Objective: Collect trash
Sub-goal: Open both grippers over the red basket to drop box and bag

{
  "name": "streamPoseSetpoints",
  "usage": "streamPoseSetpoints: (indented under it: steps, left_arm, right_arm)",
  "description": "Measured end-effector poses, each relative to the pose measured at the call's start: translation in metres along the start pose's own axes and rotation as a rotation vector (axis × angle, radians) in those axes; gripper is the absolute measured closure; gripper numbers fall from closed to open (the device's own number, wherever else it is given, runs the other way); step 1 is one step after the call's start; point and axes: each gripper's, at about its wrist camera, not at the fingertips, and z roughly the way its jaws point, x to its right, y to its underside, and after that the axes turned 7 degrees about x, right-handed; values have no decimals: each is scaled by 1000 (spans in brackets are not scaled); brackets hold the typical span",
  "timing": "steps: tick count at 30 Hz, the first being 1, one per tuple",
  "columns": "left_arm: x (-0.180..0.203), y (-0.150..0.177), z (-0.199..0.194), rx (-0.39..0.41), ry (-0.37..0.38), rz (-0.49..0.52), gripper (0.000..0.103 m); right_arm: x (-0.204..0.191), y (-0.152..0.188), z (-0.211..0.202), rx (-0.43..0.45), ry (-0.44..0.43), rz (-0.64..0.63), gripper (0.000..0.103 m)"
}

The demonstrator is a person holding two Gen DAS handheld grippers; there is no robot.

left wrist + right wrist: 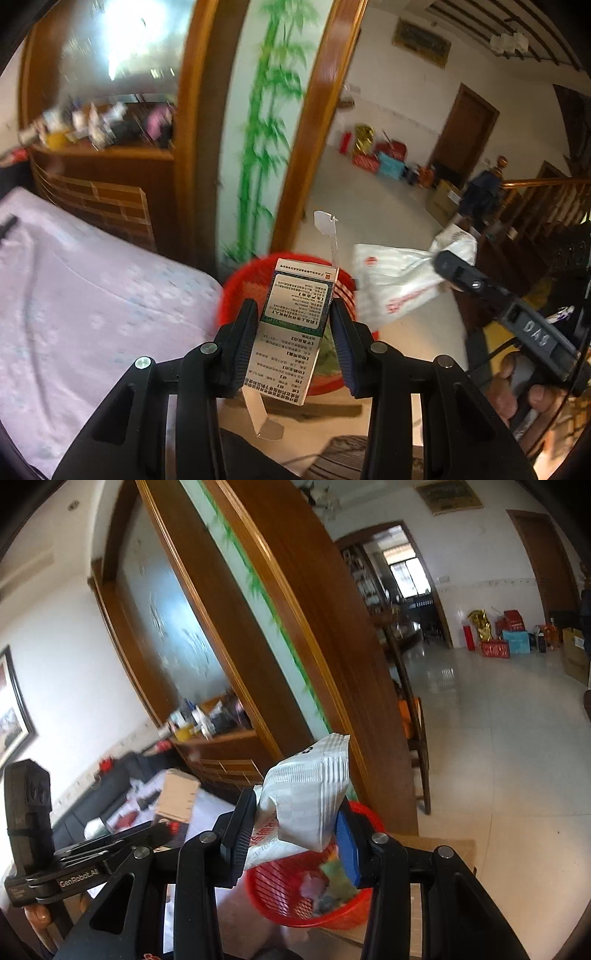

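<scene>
My left gripper [293, 332] pinches a printed white cardboard medicine box [291, 328] lengthwise; my right gripper [295, 830] pinches a crumpled white plastic wrapper [310, 797]. The red plastic mesh basket [240, 284] sits just beyond and below both.

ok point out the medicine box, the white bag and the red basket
medicine box [295, 314], left wrist view, printed face
white bag [310, 797], right wrist view, crumpled middle
red basket [280, 890], right wrist view, inner mesh wall

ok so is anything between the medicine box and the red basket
Nothing visible. The medicine box, clamped in the left gripper, hangs directly over the open red basket, with only air between them.
</scene>
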Motion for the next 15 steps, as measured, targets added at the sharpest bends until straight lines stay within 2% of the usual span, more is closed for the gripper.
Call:
streamPoseSetpoints:
  steps: [9, 11, 13, 15]
  left_arm:
    - [-6, 13, 67, -109, 19, 11, 63]
    - [-8, 17, 78, -144, 44, 7, 50]
    - [-15, 20, 85, -161, 41, -20, 41]
    - [-21, 22, 83, -166, 43, -46, 41]
  right_arm:
    - [17, 23, 67, -138, 98, -40, 57]
    - [22, 27, 81, -166, 113, -43, 52]
    - [27, 29, 92, -196, 103, -39, 41]
    - [34, 30, 95, -209, 90, -6, 36]
